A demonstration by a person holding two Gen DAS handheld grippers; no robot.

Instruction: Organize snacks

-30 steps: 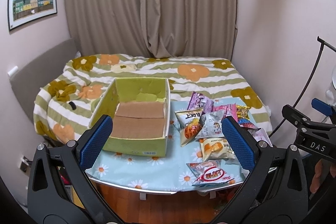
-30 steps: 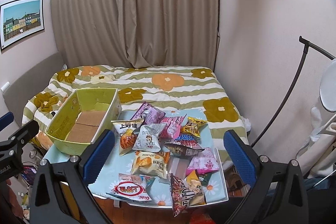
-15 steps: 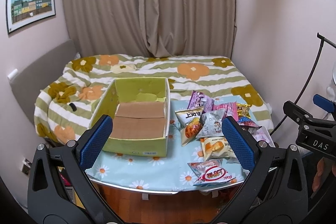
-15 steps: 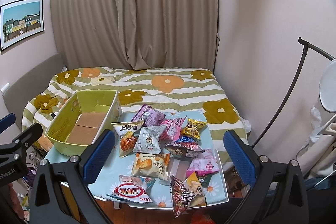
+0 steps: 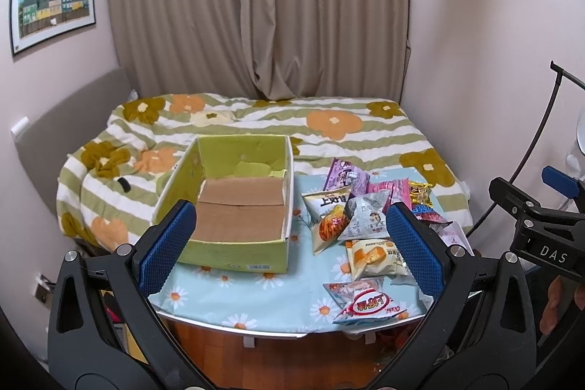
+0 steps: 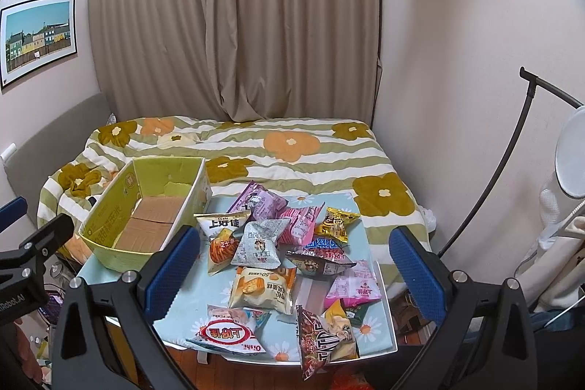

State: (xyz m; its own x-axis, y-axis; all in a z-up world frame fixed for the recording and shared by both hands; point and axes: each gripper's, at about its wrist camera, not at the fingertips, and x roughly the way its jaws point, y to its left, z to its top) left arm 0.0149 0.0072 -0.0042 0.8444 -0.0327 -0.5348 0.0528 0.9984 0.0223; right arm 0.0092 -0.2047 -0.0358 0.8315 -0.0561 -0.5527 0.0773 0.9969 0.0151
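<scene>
We hold the left claw (image 5: 289,243) spread wide, empty, above the table (image 5: 256,295); the right claw (image 6: 292,265) likewise gapes, touching nothing; snack packets (image 6: 263,287) lie heaped beside the green box (image 5: 234,251).

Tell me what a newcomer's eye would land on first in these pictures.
First, the bright heap of snack packets scattered over the right half of the daisy-print table. Next, the open green cardboard box on the table's left side, with no snacks inside. Behind both lies a bed with a flowered striped quilt, and each view is framed by an open gripper, left and right.
</scene>
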